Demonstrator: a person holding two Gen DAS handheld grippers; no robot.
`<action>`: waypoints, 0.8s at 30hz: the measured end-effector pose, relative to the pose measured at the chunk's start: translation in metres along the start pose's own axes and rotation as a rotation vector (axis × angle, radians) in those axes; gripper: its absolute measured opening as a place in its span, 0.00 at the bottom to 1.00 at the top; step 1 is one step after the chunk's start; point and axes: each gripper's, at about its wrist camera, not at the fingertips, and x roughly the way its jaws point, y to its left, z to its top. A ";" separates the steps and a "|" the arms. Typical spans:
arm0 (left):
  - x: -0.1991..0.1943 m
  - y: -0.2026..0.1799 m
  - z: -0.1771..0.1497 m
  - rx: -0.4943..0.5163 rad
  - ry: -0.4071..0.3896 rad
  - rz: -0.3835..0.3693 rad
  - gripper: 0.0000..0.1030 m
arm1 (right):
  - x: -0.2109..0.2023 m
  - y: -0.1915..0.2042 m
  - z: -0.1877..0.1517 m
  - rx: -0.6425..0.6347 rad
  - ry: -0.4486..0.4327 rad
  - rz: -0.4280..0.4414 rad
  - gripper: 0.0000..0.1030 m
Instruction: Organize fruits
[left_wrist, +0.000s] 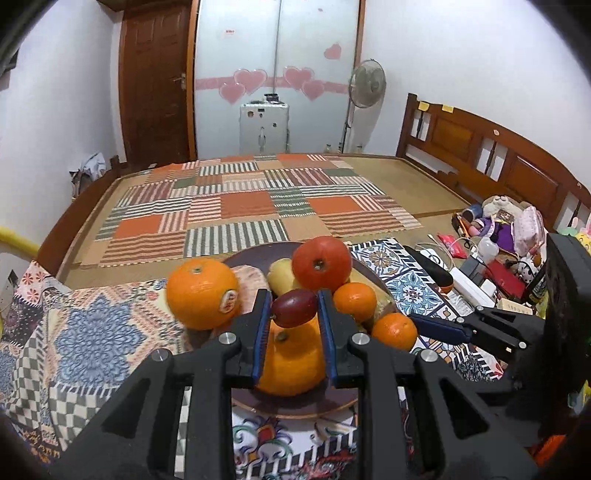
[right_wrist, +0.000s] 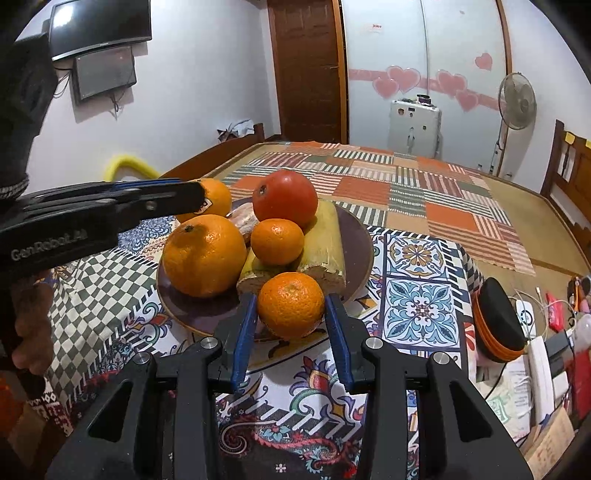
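Observation:
A dark round plate (left_wrist: 295, 406) (right_wrist: 354, 236) on the patterned tablecloth holds piled fruit: a red tomato (left_wrist: 321, 264) (right_wrist: 285, 197), a large orange (left_wrist: 291, 362) (right_wrist: 204, 254), small mandarins (left_wrist: 354, 301) (right_wrist: 277, 242) and yellow cane pieces (right_wrist: 325, 243). My left gripper (left_wrist: 293, 308) is shut on a small dark red fruit (left_wrist: 293, 308) above the large orange. My right gripper (right_wrist: 290, 306) is shut on a mandarin (right_wrist: 290, 306) (left_wrist: 394, 330) at the plate's near edge. A stickered orange (left_wrist: 202, 293) (right_wrist: 218, 197) lies beside the plate.
The table stands against a bed with a striped patchwork mat (left_wrist: 251, 210). Clutter of toys, cables and boxes (left_wrist: 506, 251) lies to the right, with a black-and-orange case (right_wrist: 496, 325). A fan (left_wrist: 367, 83) and a white case (left_wrist: 263, 127) stand at the far wall.

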 end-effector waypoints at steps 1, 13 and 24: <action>0.003 -0.002 0.000 0.005 0.002 0.000 0.24 | 0.000 0.000 0.000 0.001 0.001 0.003 0.34; 0.023 -0.008 0.000 0.017 0.030 0.002 0.25 | 0.003 -0.001 0.001 -0.014 0.017 0.007 0.35; 0.017 -0.005 -0.003 0.001 0.018 0.001 0.41 | 0.005 -0.001 -0.001 -0.011 0.037 0.013 0.36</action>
